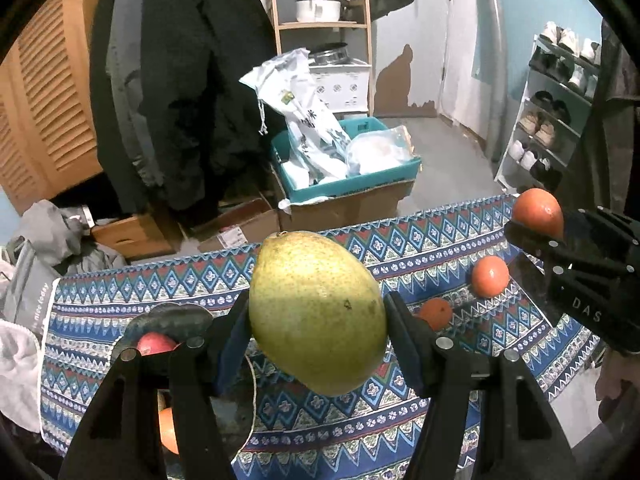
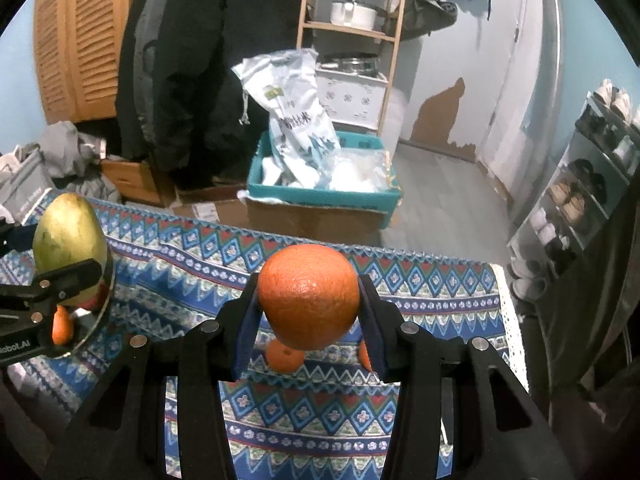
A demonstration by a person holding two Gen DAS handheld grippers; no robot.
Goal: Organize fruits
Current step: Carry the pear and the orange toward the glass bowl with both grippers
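The left gripper (image 1: 318,316) pinches a green mango (image 1: 316,312) and the right gripper (image 2: 308,300) pinches an orange (image 2: 308,296), both held clear above the patterned tablecloth (image 2: 192,264), probably for sorting, while loose oranges (image 1: 490,276) lie at two o'clock.

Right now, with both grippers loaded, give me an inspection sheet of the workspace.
Surface: table under a patterned cloth, blue with zigzags.
Job's things: green mango in the left gripper; orange in the right gripper; two loose oranges on the cloth; round dish at left holding a red fruit and an orange one.
Clutter: nothing seen on the cloth besides fruit.
Grippers: both shut on fruit, raised above the table.
Cables: nothing seen.
Surroundings: teal crate of bags on cardboard boxes, hanging dark coats, wooden shelf with a white pot, shoe rack.
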